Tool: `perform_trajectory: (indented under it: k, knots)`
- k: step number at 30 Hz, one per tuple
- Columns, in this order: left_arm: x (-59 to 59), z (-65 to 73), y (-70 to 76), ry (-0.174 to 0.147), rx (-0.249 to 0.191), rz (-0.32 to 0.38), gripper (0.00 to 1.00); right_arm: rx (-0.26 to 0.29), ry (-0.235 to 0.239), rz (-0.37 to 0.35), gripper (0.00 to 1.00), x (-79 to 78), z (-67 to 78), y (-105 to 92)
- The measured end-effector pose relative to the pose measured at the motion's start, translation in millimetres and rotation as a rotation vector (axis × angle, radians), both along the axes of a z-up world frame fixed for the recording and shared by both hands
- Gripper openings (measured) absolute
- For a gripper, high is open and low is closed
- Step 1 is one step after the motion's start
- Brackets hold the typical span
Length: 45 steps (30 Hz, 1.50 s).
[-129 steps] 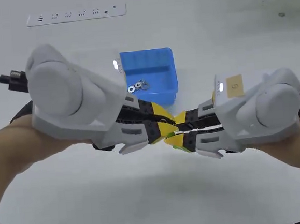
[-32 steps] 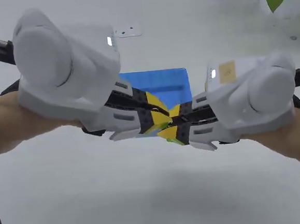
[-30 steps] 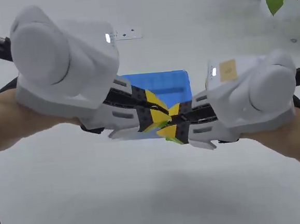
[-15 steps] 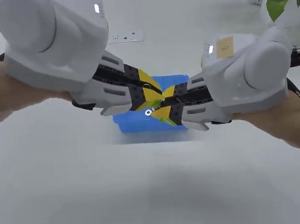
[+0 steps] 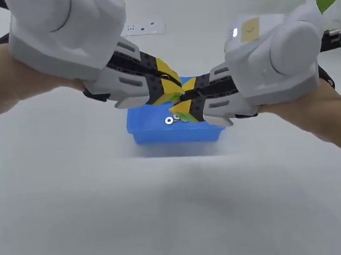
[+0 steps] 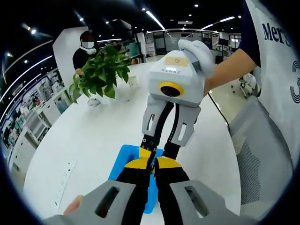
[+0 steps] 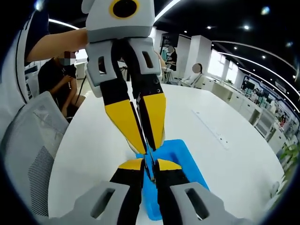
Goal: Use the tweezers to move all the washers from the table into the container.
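Your left gripper (image 5: 178, 90) reaches in from 10 o'clock and your right gripper (image 5: 178, 109) from 2 o'clock, and their tips meet above the blue container (image 5: 159, 134) on the table (image 5: 165, 210). Each has its jaws pinched nearly together on a thin strip that looks like the tweezers (image 7: 147, 157). A few washers (image 5: 170, 120) lie inside the container, toward its 6 o'clock wall. They are probably light, flat and slick, so nip one across its band, or put one tip through the hole, and squeeze steadily.

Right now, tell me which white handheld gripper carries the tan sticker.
The right gripper: a tan sticker sits on its white housing; the left gripper shows none.
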State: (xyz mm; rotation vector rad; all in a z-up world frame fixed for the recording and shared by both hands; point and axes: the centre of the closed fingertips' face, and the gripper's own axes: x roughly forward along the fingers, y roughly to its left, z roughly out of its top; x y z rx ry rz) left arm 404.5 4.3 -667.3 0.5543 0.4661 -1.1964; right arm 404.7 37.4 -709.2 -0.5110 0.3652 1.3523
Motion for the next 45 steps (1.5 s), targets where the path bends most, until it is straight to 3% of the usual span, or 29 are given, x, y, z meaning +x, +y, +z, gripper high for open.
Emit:
perform_trajectory:
  k: [9,18,29,39,45]
  knots:
    - [18.6,-28.2,5.5,0.035,0.025,0.016,0.08,-0.024,0.033,-0.011,0.11,18.9,-27.7,3.4]
    - [30.2,-45.5,8.7,0.075,0.032,0.025,0.08,-0.018,0.069,-0.007,0.11,29.8,-47.4,7.7]
    - [31.7,-60.7,4.9,0.099,0.05,0.02,0.08,-0.031,0.089,0.004,0.11,30.0,-59.4,5.9]
    - [28.4,-62.0,5.9,0.106,0.06,0.019,0.07,-0.035,0.093,0.011,0.12,28.5,-61.3,5.9]
    - [27.0,-52.0,4.3,0.09,0.052,0.016,0.07,-0.027,0.073,0.013,0.12,27.3,-51.7,2.8]
